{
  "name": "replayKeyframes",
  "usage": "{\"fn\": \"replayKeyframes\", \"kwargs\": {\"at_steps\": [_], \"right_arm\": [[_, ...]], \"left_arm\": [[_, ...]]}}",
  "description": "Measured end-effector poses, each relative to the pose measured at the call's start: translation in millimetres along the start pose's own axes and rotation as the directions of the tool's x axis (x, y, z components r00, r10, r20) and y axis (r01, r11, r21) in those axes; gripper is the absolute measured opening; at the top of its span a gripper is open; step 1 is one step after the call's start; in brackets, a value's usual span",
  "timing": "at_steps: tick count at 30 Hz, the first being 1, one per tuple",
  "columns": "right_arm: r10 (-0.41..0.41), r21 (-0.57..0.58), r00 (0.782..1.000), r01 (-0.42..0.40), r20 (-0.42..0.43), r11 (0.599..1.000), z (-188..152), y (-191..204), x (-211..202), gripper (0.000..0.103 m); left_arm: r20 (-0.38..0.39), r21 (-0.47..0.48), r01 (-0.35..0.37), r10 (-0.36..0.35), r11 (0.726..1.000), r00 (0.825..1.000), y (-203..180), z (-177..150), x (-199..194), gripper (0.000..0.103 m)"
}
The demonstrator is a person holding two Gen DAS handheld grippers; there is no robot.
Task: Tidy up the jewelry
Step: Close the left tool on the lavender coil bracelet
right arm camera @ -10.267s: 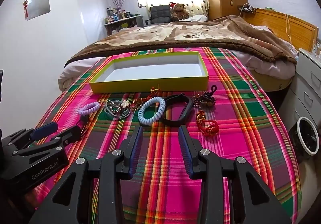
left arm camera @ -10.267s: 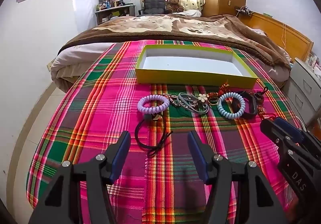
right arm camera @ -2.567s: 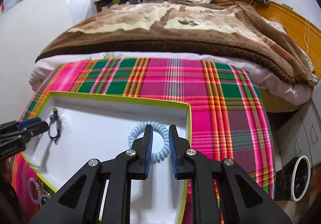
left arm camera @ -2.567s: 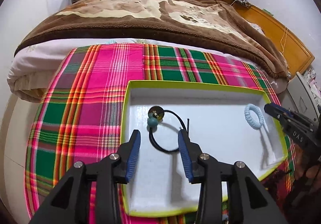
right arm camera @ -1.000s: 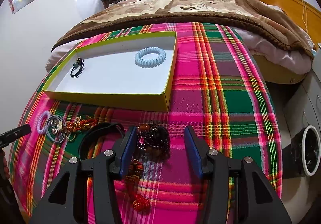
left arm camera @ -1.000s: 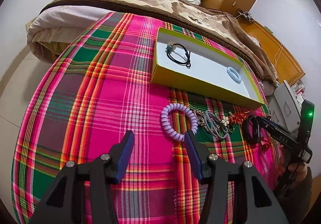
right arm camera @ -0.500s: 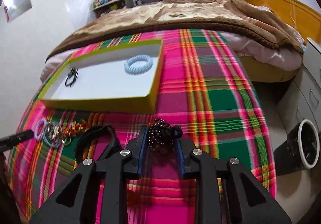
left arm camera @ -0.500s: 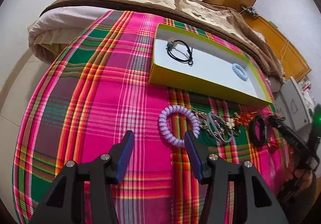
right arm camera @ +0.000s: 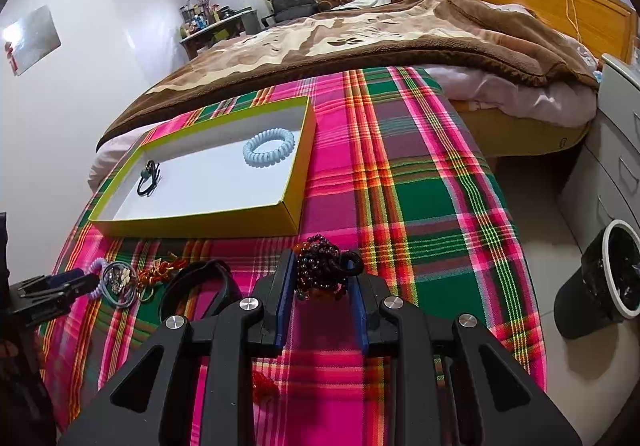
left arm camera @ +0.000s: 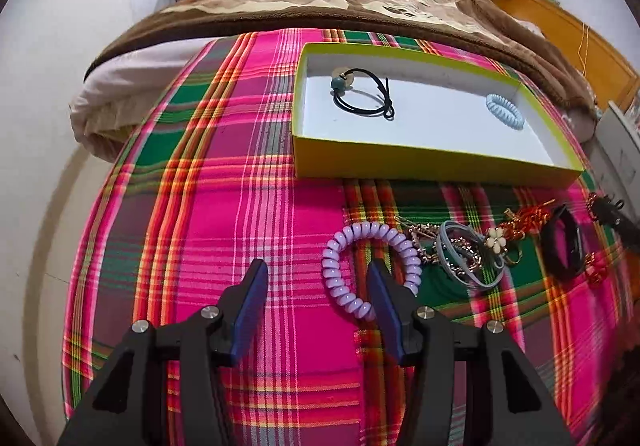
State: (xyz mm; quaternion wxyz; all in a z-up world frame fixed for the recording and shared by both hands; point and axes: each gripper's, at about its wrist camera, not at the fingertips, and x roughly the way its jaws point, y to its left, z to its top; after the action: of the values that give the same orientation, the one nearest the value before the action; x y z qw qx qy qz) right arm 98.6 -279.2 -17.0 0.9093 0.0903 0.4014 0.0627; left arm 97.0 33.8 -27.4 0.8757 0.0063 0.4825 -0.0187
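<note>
We held the left gripper (left arm camera: 316, 282) wide open above the pink, green and orange plaid cloth (left arm camera: 200, 206). A lilac spiral coil hair tie (left arm camera: 370, 264) lay just ahead, its near side partly behind our right finger (left arm camera: 384, 302). Beyond it to the right sat a tangle of grey bands with a white flower charm (left arm camera: 472, 254), then a black band (left arm camera: 562, 246). Farther ahead stood a shallow yellow-green cardboard box (left arm camera: 420, 164) holding a black cord with a teal bead (left arm camera: 362, 94) and a pale blue coil tie (left arm camera: 505, 111).

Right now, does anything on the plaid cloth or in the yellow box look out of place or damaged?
Nothing looks damaged or spilled. The yellow box holds a black cord bracelet and a blue coil band. The grey bangles and gold chains lie tangled together, which may hinder picking. The right claw grips dark beads.
</note>
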Motion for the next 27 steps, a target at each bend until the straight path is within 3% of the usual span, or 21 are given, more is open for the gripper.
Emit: {"fn": "replayKeyframes", "kwargs": {"at_steps": [4,9,12,16,27], "right_arm": [[0.003,-0.001,1.000,-0.003,-0.002,1.000,0,0,1,0.026],[0.002,-0.001,1.000,-0.002,0.001,1.000,0,0,0,0.026],[0.009,0.002,1.000,-0.009,0.001,1.000,0,0,0,0.026],[-0.002,0.002,1.000,0.002,0.007,1.000,0,-1,-2,0.026],[-0.004,-0.011,1.000,0.004,0.026,1.000,1,7,-13,0.026]], "left_arm": [[-0.002,0.006,-0.005,0.005,1.000,1.000,0,2,0,0.052],[0.013,0.032,0.032,-0.032,0.999,0.999,-9,2,-2,0.020],[0.018,0.035,0.039,-0.040,0.999,0.999,-11,2,-3,0.011],[0.020,-0.007,0.087,-0.087,0.996,0.996,-6,2,-4,0.010],[0.058,-0.047,0.127,-0.124,0.991,0.991,5,1,-23,0.010]]}}
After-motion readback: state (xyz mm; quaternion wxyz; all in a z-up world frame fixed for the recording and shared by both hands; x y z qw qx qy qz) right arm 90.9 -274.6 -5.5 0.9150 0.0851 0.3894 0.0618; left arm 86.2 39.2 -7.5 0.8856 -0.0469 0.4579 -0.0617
